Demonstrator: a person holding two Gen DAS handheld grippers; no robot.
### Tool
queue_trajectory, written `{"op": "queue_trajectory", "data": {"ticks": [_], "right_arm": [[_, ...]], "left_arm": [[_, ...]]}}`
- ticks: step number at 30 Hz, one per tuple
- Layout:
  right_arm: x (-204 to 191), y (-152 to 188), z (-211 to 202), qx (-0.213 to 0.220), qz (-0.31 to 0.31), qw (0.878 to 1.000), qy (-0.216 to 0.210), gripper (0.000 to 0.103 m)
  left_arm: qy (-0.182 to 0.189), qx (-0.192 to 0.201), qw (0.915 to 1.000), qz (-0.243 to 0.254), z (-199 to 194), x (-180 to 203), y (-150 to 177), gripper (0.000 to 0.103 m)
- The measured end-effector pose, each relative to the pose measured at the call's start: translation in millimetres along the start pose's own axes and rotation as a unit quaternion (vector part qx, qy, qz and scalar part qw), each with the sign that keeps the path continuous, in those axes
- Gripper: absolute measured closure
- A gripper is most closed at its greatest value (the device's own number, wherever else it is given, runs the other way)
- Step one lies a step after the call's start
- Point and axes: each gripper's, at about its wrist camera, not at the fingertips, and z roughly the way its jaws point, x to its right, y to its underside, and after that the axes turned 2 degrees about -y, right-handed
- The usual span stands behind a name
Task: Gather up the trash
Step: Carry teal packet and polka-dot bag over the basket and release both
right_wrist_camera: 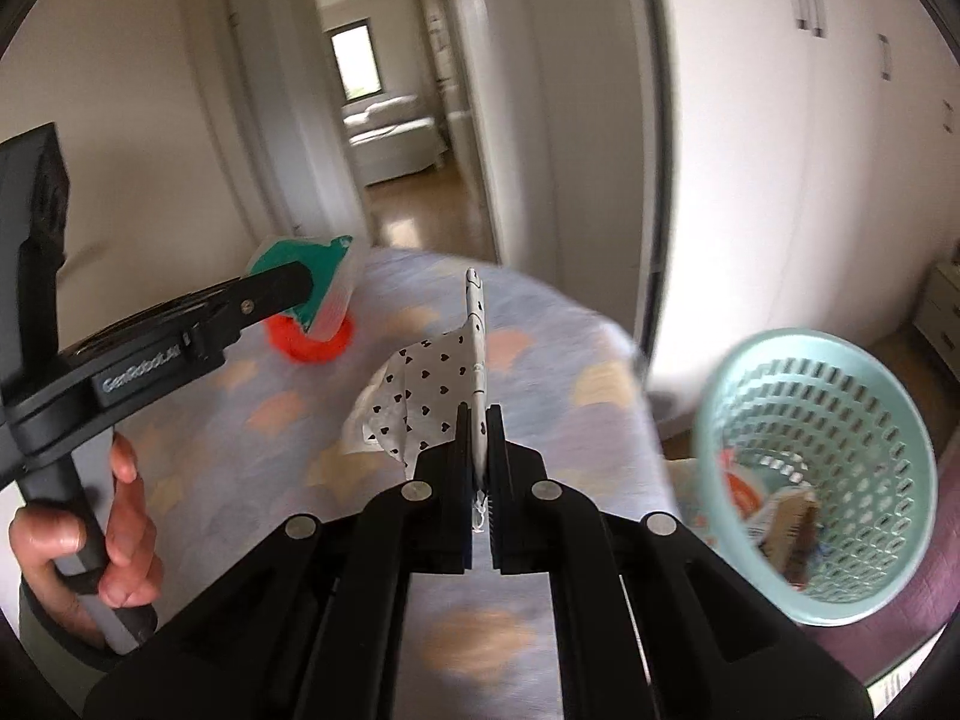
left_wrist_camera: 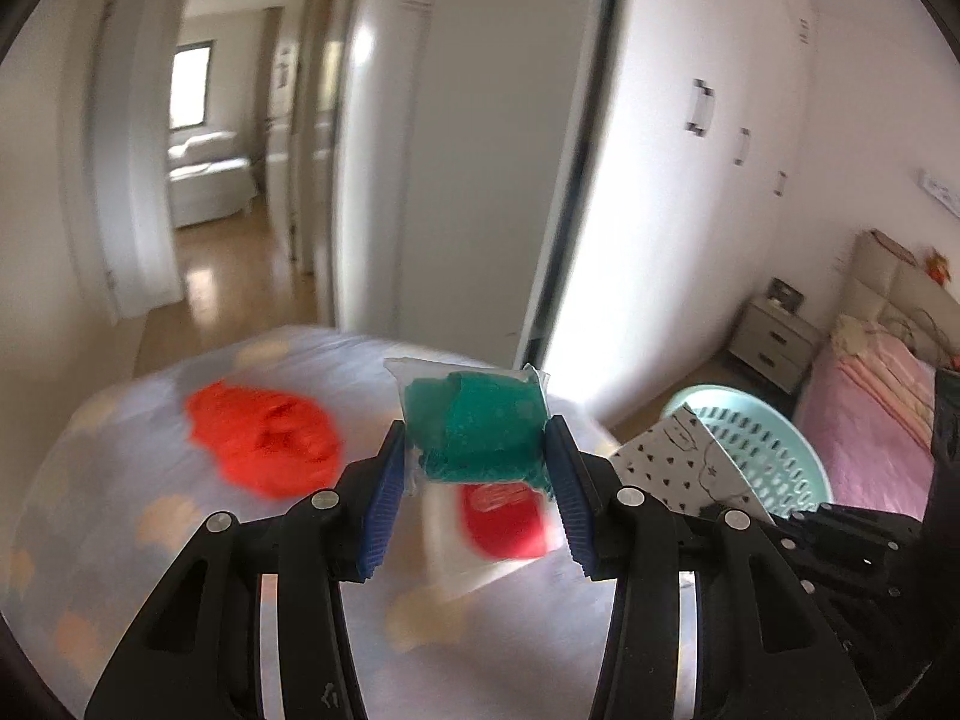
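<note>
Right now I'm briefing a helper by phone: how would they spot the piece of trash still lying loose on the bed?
Find the pale blue bedspread with peach blotches. The orange-red crumpled wrapper lies flat on it. Unlike the green packet and heart-print paper, no gripper holds it.

Bed cover: pale lavender-blue with soft peach and cream cloud shapes. Packet in clear plastic: teal contents. Crumpled piece on the cover: bright orange-red. Wrapper: white, small black hearts. Basket: mint green, perforated. Gripper pads: blue on black.
</note>
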Motion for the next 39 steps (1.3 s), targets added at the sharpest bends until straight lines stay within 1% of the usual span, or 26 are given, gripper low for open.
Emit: {"op": "queue_trajectory", "data": {"ticks": [5,10,17,18,21,24,28,32,33,35,39], "right_arm": [[42.0,-2.5,-24.0,0.019,0.034,0.999,0.031,0.100],[83.4,-5.7,-41.5,0.037,0.068,0.995,0.067,0.100],[146.6,-5.4,-61.4,0.054,0.122,0.984,0.117,0.100],[146.9,-5.1,-66.2,0.056,0.127,0.983,0.124,0.100],[164.2,-5.5,-70.3,0.058,0.139,0.977,0.153,0.100],[180.6,-4.4,-69.6,0.057,0.154,0.972,0.169,0.100],[196.7,-2.9,-67.5,0.053,0.172,0.966,0.184,0.100],[208.6,-1.8,-59.4,0.043,0.187,0.962,0.195,0.100],[211.0,-1.7,-57.3,0.041,0.190,0.961,0.196,0.100],[216.2,-2.3,-52.9,0.039,0.193,0.960,0.201,0.100],[226.1,-2.3,-45.4,0.039,0.202,0.956,0.208,0.100]], "left_arm": [[0.031,0.000,0.9991,0.031,14.1,43.8,-4.4,0.059],[0.061,-0.007,0.9964,0.059,36.5,89.2,-8.2,0.059],[0.100,-0.026,0.9908,0.088,64.1,141.1,-6.0,0.059],[0.102,-0.028,0.9901,0.091,65.9,145.6,-5.1,0.059],[0.112,-0.041,0.9872,0.106,79.6,164.2,-1.6,0.059],[0.121,-0.061,0.9838,0.118,99.0,182.2,5.2,0.059],[0.121,-0.074,0.9820,0.124,117.1,193.7,14.6,0.059],[0.120,-0.096,0.9824,0.107,138.1,195.5,20.0,0.057],[0.122,-0.097,0.9823,0.103,140.8,194.6,21.1,0.056],[0.127,-0.100,0.9815,0.102,143.0,193.4,22.8,0.045],[0.130,-0.097,0.9823,0.094,136.2,184.8,21.8,0.043]]}}
